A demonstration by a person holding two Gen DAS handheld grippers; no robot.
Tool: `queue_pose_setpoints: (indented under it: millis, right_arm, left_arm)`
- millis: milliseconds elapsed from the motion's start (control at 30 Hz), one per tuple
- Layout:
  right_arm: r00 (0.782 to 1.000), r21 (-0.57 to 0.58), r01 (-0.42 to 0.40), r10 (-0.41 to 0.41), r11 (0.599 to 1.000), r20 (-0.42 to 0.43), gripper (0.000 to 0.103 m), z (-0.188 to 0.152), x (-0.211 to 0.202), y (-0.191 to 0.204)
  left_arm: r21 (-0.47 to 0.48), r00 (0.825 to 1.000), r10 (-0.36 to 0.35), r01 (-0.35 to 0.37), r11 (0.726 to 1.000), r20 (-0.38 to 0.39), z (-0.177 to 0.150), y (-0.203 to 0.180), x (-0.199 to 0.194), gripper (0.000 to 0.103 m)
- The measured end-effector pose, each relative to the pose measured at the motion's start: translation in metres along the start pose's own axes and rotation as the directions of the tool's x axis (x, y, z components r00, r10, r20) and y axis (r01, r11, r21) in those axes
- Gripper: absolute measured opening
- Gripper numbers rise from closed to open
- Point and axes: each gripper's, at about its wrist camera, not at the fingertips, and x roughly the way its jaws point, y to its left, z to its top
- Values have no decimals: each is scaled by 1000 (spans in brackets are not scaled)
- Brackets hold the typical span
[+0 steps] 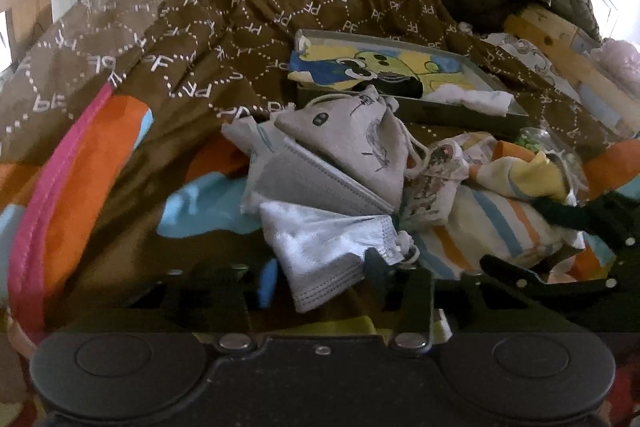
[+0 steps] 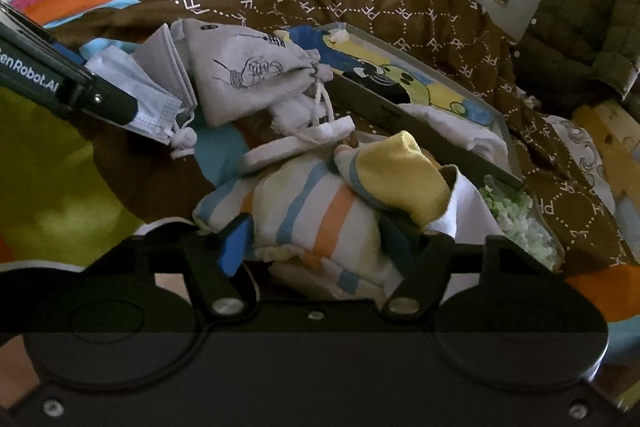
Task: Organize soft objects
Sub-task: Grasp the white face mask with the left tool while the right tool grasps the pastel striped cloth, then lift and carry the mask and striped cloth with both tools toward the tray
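- Setting: a bed covered by a brown quilt (image 1: pixel 248 7) printed with dotted white diamonds and "PF" letters; a sheet (image 1: pixel 80 163) with orange, pink and light-blue patches lies under it.
- Left tongs (image 1: pixel 320 267): clamped on a pleated white-and-blue paper face mask (image 1: pixel 320 239), held by its lower edge. In the right wrist view the black finger overlaps the mask (image 2: pixel 156 107) at its pleated end.
- Just behind the mask lies a grey folded mask (image 1: pixel 304 175), and on that a grey cloth drawstring pouch (image 1: pixel 356 143) with an ink drawing.
- Right tongs (image 2: pixel 332 247): the fingers stand either side of a rolled cream cloth (image 2: pixel 316 219) with blue and orange stripes; whether the pads press it I cannot tell.
- A yellow sock (image 2: pixel 404 179) with a blue band rests on the roll.
- A shallow grey tray (image 2: pixel 400 115) with a cartoon picture lies beyond the pile, toward the quilt.
- A dark olive quilted jacket (image 2: pixel 584 27) hangs at the far right.
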Motion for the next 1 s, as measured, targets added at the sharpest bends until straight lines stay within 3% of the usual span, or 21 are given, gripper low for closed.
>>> queue_pose_setpoints:
  millis: [200, 367, 567, 733, 1000]
  right_arm:
    - [1000, 1, 2, -2, 1000, -7, 42, -1, -3, -3]
    - [1000, -8, 9, -9, 1000, -12, 33, 0, -5, -3]
    - [1000, -44, 19, -19, 999, -3, 27, 1, -11, 0]
    - [1000, -54, -1, 2, 999, 18, 11, 4, -19, 3]
    - [997, -53, -12, 16, 999, 80, 8, 8, -38, 4]
  left_arm:
    - [18, 999, -26, 26, 999, 26, 0, -7, -6, 23]
    - [16, 998, -65, 66, 998, -7, -4, -14, -7, 9]
    - [83, 994, -109, 109, 991, -8, -10, -31, -15, 6]
    - [99, 992, -127, 127, 987, -3, -13, -37, -18, 4]
    - [68, 986, -153, 148, 987, 69, -10, -33, -35, 3]
